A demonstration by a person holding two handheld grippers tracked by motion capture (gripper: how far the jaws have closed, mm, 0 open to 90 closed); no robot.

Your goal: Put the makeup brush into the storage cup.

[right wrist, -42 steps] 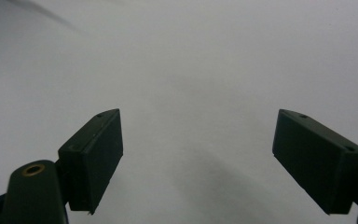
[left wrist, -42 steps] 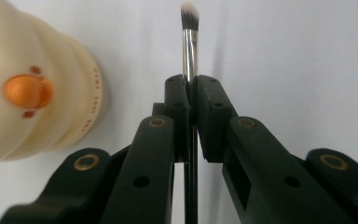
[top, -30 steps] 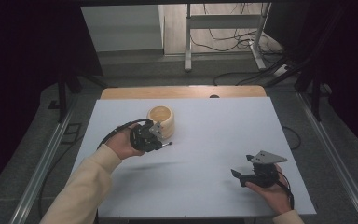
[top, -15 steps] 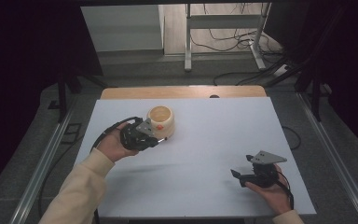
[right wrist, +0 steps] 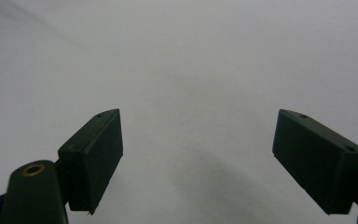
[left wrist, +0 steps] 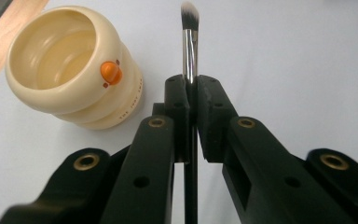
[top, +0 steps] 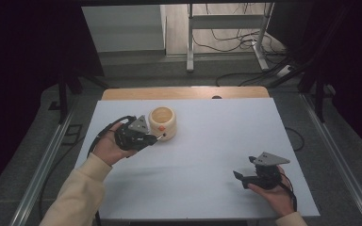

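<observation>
Makeup brush clamped between the 2 jaws of the left gripper, bristles pointing ahead past the tips. Cream duck-faced cup just beside, left of the jaws, on white table. Right gripper spread wide, holding nothing, well apart.

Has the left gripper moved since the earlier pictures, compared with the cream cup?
Yes. In the high view the left gripper, shut on a makeup brush, has drawn slightly back from the cup, toward the table's near-left side.

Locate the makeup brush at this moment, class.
In the left gripper view, the makeup brush is clamped in the left gripper, bristles pointing away, just right of the cream cup; the high view places them at the table's left rear.
</observation>
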